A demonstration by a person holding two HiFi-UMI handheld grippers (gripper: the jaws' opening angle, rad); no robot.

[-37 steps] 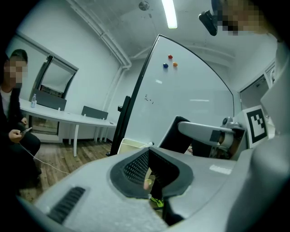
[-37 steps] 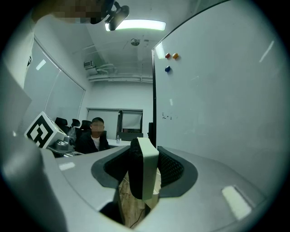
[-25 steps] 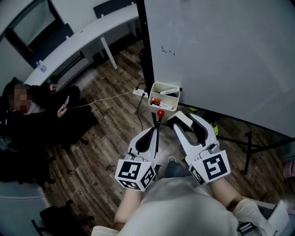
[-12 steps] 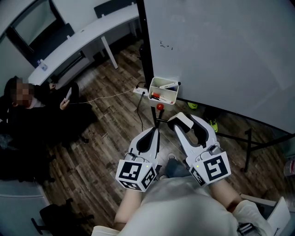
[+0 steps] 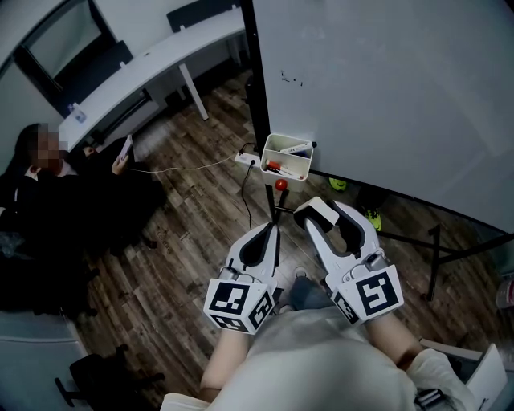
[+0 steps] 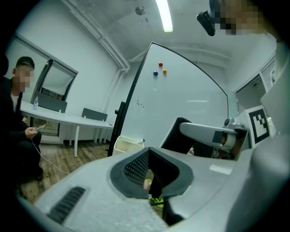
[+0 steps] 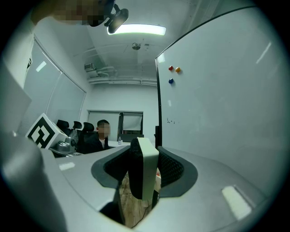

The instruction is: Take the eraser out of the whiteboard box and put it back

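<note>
A wooden floor (image 5: 185, 241) is crossed by a white cable (image 5: 185, 167), which is run from a power strip (image 5: 246, 159) toward a phone (image 5: 126, 148) held by a seated person (image 5: 56, 201) in dark clothes at the left. A long white desk (image 5: 152, 68) is set behind that person, with a dark chair (image 5: 197, 14) beyond it. Three small magnets (image 6: 160, 65), red, blue and orange, are stuck high on the whiteboard (image 5: 385, 88). A ceiling light (image 6: 164, 16) is lit.

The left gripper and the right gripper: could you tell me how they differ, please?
The left gripper has its jaws together; the right gripper has them apart. The left gripper is empty; the right gripper clamps the eraser. Both point toward the whiteboard box.
</note>
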